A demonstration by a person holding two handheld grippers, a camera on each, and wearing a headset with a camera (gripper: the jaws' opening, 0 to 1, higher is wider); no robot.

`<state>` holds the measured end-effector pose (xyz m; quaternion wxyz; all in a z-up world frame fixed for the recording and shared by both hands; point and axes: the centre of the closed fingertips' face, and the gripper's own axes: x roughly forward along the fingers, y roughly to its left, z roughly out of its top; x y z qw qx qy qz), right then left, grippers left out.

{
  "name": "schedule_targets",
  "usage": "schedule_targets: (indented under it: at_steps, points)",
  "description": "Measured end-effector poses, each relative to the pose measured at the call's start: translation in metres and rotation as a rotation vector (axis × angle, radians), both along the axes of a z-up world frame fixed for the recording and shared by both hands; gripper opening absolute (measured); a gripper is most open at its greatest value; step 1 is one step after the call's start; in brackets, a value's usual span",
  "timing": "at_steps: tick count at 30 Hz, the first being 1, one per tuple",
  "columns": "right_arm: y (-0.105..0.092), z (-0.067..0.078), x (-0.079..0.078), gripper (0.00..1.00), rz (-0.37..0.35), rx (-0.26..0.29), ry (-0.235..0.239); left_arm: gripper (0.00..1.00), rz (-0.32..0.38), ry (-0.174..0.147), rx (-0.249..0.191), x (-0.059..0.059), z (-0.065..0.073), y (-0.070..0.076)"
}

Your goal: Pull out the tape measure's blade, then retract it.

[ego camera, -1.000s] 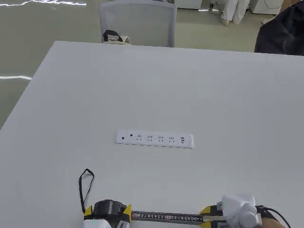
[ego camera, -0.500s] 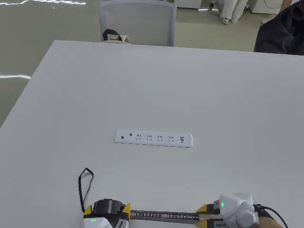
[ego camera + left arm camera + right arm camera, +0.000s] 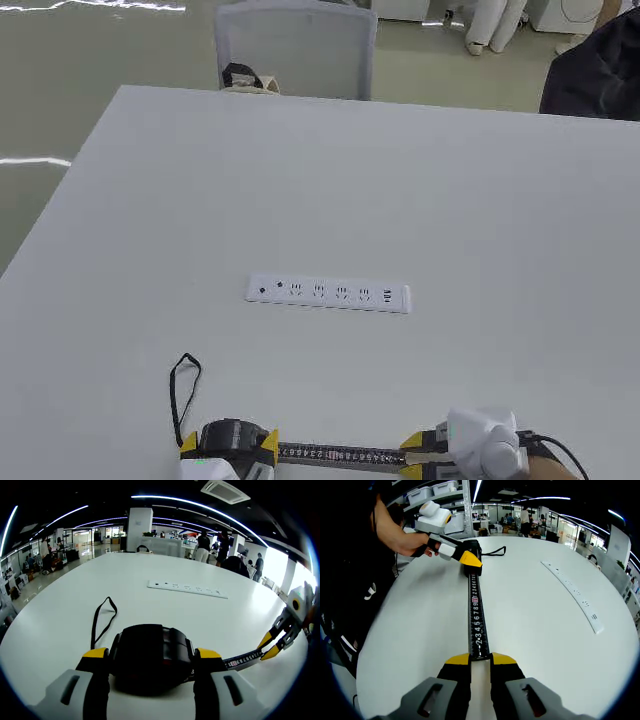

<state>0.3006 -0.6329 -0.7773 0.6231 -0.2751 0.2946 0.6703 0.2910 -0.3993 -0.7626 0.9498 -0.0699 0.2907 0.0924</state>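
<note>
- head view: the tape measure (image 3: 230, 438) sits at the bottom edge of the frame, left of centre, on the white table (image 3: 300, 180). the left gripper (image 3: 228, 447) has its yellow tips on either side of the case, clamped on it.
- the blade (image 3: 340, 456) runs to the right along the bottom edge to the right gripper (image 3: 410, 455), which is pinched on the blade's free end.
- a black wrist strap (image 3: 183, 395) loops up from the case. a power strip (image 3: 328, 293) lies at mid-frame, well apart, and a chair (image 3: 295, 45) stands at the top.
- left gripper view: the tape measure (image 3: 150, 642) is at lower centre, gripped across its width by the left gripper (image 3: 152, 655). the blade (image 3: 242, 658) leaves to the lower right, towards the right gripper (image 3: 272, 645).
- the case looks hard and compact, likely with some heft, so holding its flat sides seems secure.
- right gripper view: the right gripper (image 3: 480, 659) at bottom centre is closed on the end of the blade (image 3: 476, 615). the blade stretches straight up the frame to the tape measure (image 3: 473, 546) and the left gripper (image 3: 469, 560), held by a hand (image 3: 417, 542) at upper left.
- the blade is probably thin, springy steel: stiff along its length, easy to kink, smooth and apt to snap back. the end hook is the safest hold, and the return should be eased in.
</note>
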Motion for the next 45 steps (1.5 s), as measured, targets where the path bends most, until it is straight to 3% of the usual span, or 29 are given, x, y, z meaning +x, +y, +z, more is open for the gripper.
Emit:
schedule_targets:
  at_steps: [22, 45]
  points:
    - [0.04, 0.002, -0.005, 0.12, 0.003, 0.038, 0.005, 0.65, -0.011, 0.002, -0.023, -0.002, 0.001, 0.001]
    - [0.065, -0.003, -0.006, 0.12, 0.002, 0.054, -0.006, 0.64, -0.024, 0.0, -0.046, -0.003, 0.0, 0.0]
